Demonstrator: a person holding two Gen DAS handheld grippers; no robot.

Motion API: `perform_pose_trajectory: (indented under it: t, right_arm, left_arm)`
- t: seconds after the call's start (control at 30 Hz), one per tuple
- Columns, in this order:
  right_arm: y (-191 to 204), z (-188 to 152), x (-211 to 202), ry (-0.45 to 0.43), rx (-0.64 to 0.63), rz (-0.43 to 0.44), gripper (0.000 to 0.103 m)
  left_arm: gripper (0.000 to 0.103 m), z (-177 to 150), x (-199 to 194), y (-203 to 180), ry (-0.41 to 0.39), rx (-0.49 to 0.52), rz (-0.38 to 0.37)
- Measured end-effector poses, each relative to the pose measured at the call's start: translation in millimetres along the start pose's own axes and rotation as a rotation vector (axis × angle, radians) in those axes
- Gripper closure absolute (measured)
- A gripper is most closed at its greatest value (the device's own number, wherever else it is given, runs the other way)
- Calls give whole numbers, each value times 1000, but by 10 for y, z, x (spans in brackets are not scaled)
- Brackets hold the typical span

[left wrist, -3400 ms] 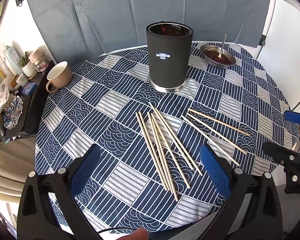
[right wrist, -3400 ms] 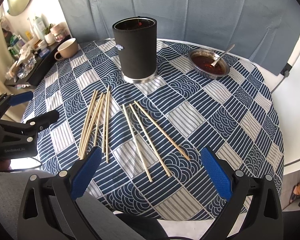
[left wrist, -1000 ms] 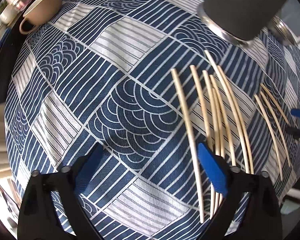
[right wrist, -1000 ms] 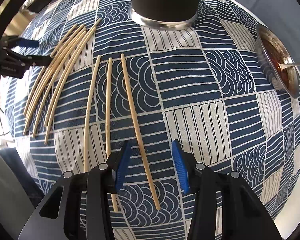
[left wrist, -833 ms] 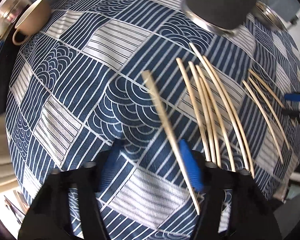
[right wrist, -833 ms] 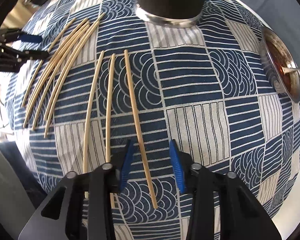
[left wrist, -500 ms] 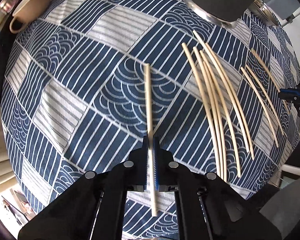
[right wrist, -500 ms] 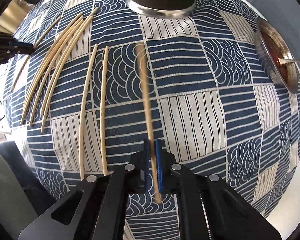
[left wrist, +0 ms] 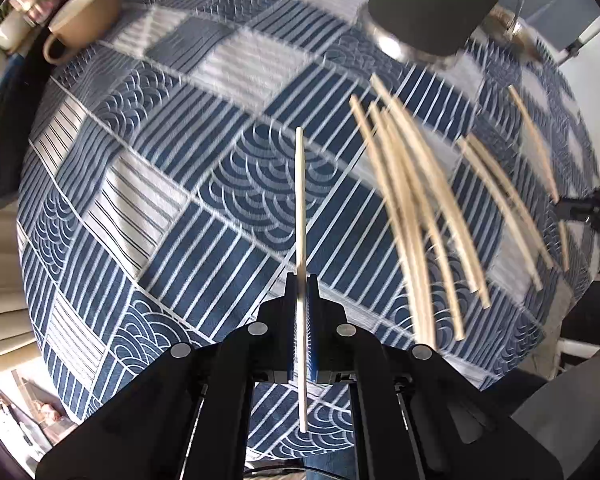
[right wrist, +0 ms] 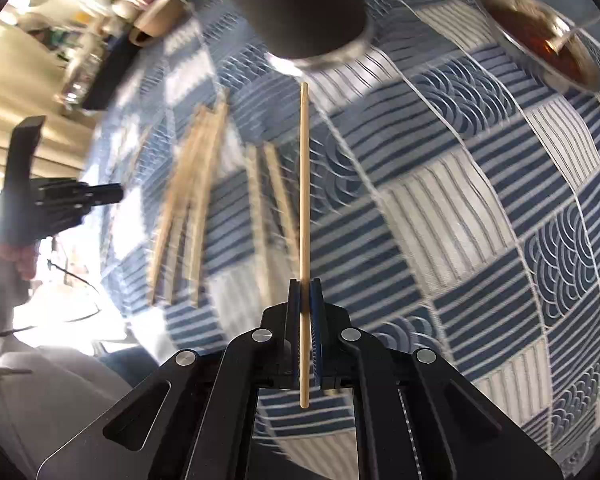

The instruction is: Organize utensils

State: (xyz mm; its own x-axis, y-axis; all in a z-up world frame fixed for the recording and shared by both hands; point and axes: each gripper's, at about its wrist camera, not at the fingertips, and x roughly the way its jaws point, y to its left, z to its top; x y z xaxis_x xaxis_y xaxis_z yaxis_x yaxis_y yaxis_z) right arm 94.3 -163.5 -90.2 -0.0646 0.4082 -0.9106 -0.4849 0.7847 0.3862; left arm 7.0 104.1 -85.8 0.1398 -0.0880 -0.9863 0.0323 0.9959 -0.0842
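Note:
My left gripper (left wrist: 301,280) is shut on a pale wooden chopstick (left wrist: 300,200) and holds it above the patterned tablecloth. My right gripper (right wrist: 305,284) is shut on another chopstick (right wrist: 304,180), lifted and pointing toward the black cylindrical holder (right wrist: 300,4). The holder also shows at the top right of the left wrist view (left wrist: 444,0). Several loose chopsticks (left wrist: 412,208) lie on the cloth right of my left gripper; in the right wrist view they (right wrist: 192,200) lie to the left, blurred.
A tan mug (left wrist: 84,16) stands at the far left table edge. A metal bowl of dark sauce with a spoon (right wrist: 540,32) sits at the far right. The round table (left wrist: 140,200) has a blue and white cloth. A dark shelf with bottles stands beyond the left edge.
Both grippers closed on one chopstick each and lifted them off the cloth. Both views are now moving, with the table blurred.

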Motion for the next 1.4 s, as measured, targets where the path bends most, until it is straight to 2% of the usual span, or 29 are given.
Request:
perform_pose_trajectory:
  t: [0.1, 0.2, 0.33, 0.43, 0.47, 0.57, 0.67, 0.87, 0.93, 1.1, 1.23, 1.4]
  right_arm:
    - [255, 40, -116, -83, -75, 11, 98]
    - [448, 104, -305, -157, -146, 21, 98]
    - [599, 252, -574, -271, -209, 19, 98]
    - [640, 437, -774, -346, -215, 37, 98]
    - [653, 470, -815, -359, -222, 34, 98]
    - [708, 630, -927, -403, -247, 27, 98]
    - [713, 793, -1031, -441, -247, 31, 98]
    - [556, 1175, -1212, -519, -211, 46, 98]
    - [473, 1347, -1269, -549, -187, 50, 98]
    - [267, 1623, -1310, -627, -156, 100, 98]
    - [185, 1844, -1303, -682, -157, 124, 98]
    - [63, 2004, -1120, -657, -136, 124, 98]
  left_arm:
    - [98, 23, -292, -4, -63, -22, -48]
    - [98, 142, -525, -39, -112, -36, -18]
    - [98, 445, -829, -106, -208, -27, -19]
    - [98, 617, -1103, -241, -297, 7, -23]
    - [98, 771, -1106, -279, -320, 14, -37]
    - [98, 1010, -1269, -323, -392, 13, -117]
    - [98, 1190, -1388, -396, -466, 14, -156]
    - [98, 1607, -1602, -562, -650, 43, -195]
    - [98, 1729, -1606, -624, -688, 51, -208]
    - [98, 2110, -1510, -712, -699, 36, -289]
    - [98, 2272, -1434, -747, -725, 41, -332]
    - [98, 2400, -1305, -790, -757, 73, -358]
